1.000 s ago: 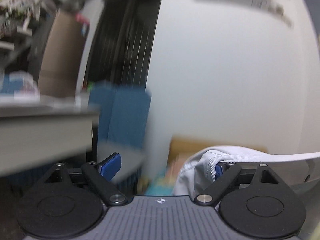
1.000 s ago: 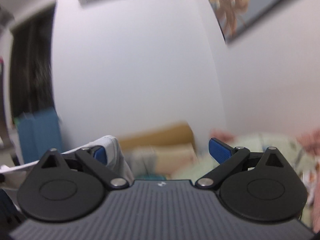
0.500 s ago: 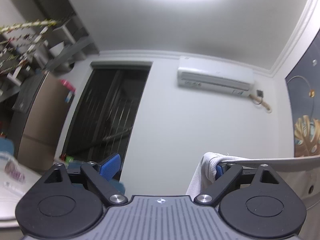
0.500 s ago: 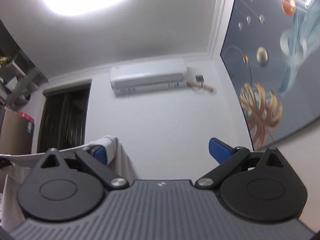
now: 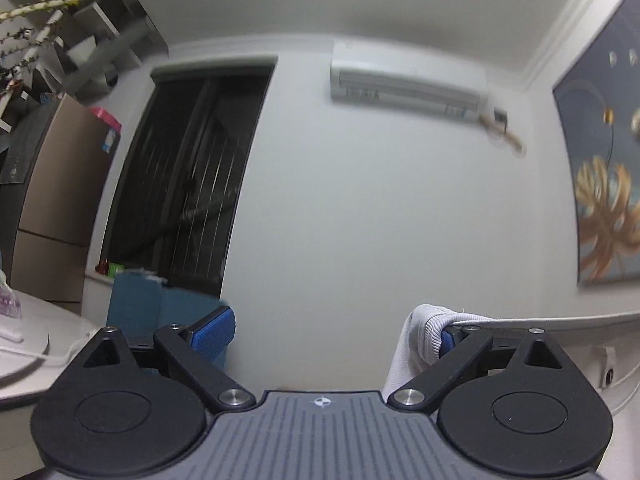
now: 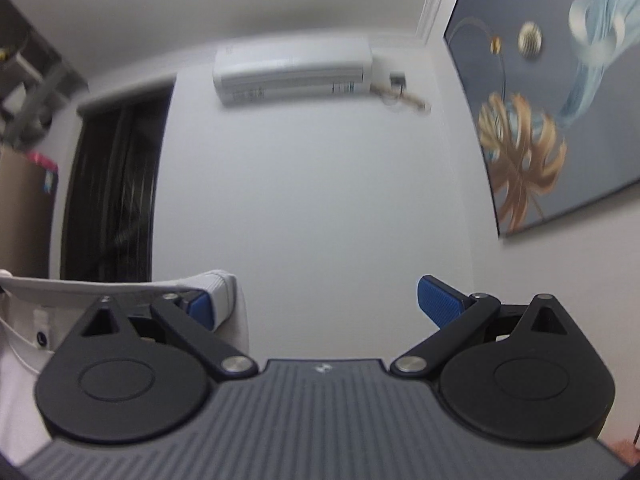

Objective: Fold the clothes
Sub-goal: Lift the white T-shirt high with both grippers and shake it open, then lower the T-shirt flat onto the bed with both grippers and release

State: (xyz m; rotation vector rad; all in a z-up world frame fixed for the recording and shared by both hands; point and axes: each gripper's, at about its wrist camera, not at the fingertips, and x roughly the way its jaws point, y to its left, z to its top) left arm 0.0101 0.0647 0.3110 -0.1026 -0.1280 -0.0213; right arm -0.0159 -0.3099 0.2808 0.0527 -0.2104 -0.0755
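A white wall (image 5: pixel 380 208) filled both wrist views, carrying a dark doorway (image 5: pixel 188 176), a blue-and-gold painting (image 6: pixel 560 112) and an air conditioner (image 6: pixel 292 68). Stretched between the two tools hung a white garment (image 5: pixel 424 336), its ribbed hem draped over the inner finger of each. The left gripper (image 5: pixel 326 332) and the right gripper (image 6: pixel 316 304) both stood with jaws spread wide, the cloth hooked on one blue pad (image 6: pixel 200 306) rather than pinched.
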